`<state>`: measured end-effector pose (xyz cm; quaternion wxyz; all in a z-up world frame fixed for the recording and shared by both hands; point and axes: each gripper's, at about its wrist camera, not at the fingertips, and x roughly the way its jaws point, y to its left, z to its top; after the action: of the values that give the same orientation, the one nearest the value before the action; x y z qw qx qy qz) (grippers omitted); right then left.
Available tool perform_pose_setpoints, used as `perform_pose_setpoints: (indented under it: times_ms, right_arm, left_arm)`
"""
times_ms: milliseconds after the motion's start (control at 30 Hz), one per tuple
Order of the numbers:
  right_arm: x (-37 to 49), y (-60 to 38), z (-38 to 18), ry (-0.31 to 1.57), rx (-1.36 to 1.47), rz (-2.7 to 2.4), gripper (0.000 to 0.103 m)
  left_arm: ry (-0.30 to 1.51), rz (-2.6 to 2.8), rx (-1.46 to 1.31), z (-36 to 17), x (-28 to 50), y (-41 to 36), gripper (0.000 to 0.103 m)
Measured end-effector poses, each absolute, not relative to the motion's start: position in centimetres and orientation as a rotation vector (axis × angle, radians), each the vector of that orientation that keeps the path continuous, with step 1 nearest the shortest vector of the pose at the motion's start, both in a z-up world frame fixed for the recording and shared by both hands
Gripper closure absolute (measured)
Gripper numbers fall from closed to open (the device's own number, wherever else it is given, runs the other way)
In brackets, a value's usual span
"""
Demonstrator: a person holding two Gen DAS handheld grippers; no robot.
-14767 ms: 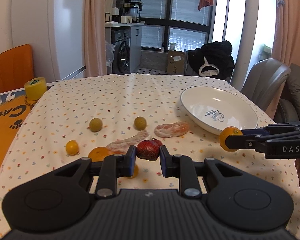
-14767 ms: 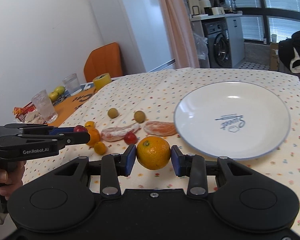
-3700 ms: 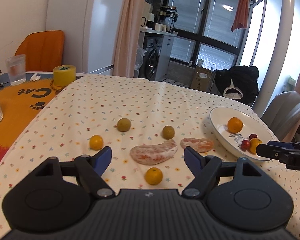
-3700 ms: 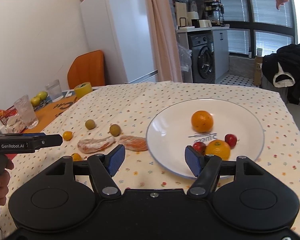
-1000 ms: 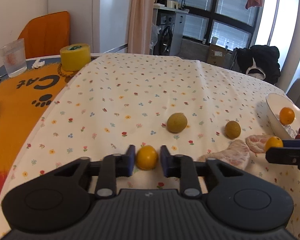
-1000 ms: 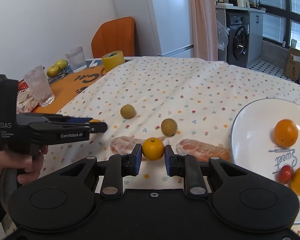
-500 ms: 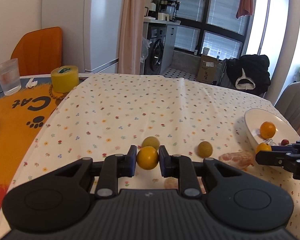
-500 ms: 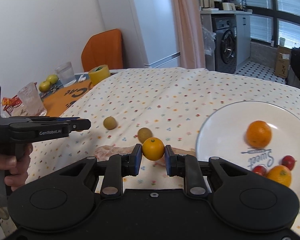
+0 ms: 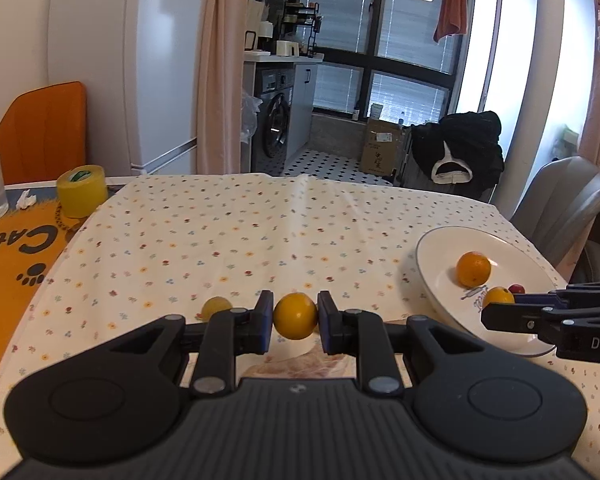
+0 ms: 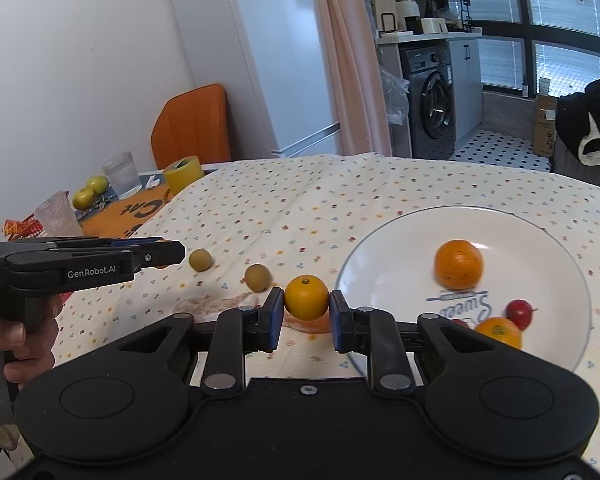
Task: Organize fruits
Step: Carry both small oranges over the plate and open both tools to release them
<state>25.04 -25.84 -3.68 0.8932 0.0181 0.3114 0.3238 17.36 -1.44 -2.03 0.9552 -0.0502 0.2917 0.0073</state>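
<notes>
The left claw (image 9: 295,317) has a black matte body with two round discs, a ribbed centre plate, silver screws and blue pads. The right claw (image 10: 306,298) looks the same. White letters "GenRobot.AI" and "DAS" are printed on their sides.

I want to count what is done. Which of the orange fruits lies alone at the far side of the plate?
The big orange, far on the plate; the smaller one lies near, between red fruits.

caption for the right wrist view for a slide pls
Right gripper carries a small orange toward the white plate already holding fruit.
</notes>
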Motion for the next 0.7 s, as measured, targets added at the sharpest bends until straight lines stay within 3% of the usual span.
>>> perform_pose_setpoints:
  times_ms: [700]
  right_arm:
    - [26.7,-32.9,-5.4,0.653,0.092,0.495,0.080]
  left_arm:
    - [0.602,-0.151,-0.039,-2.4,21.1,-9.3,0.081]
